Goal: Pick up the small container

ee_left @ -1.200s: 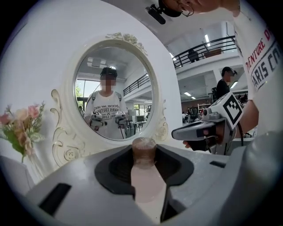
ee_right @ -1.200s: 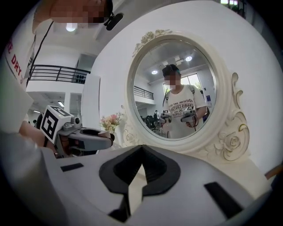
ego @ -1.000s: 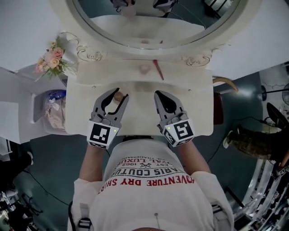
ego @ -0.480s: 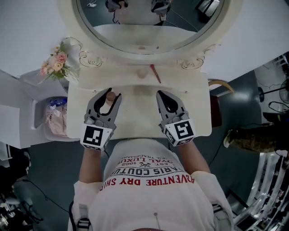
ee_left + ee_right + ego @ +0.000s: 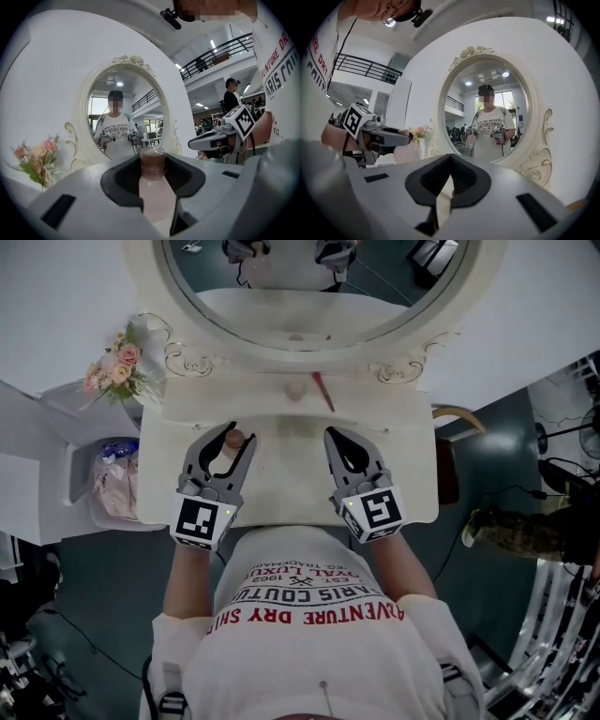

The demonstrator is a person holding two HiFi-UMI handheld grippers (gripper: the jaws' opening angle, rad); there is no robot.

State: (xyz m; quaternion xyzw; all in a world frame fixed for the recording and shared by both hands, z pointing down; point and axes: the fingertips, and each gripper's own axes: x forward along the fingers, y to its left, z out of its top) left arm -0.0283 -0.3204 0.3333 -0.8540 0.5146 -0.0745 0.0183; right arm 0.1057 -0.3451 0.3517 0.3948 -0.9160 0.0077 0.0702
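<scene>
Head view, left claw clenched on small container, right claw clenched empty, flowers beside mirror

- Oval mirror in ornate cream frame standing at top centre, rising behind raised back ledge.
- Cream vanity table occupying centre of frame.
- Pink flower bouquet standing at upper left, just beside mirror frame.
- Slim red stick lying tilted on back ledge; small pink round item sitting just left of it, apart.
- Plastic bag resting on low side shelf at left edge; contents unclear.
- Brown curved object projecting past table's right side.
- Camouflage-patterned item lying on dark floor at right.
</scene>
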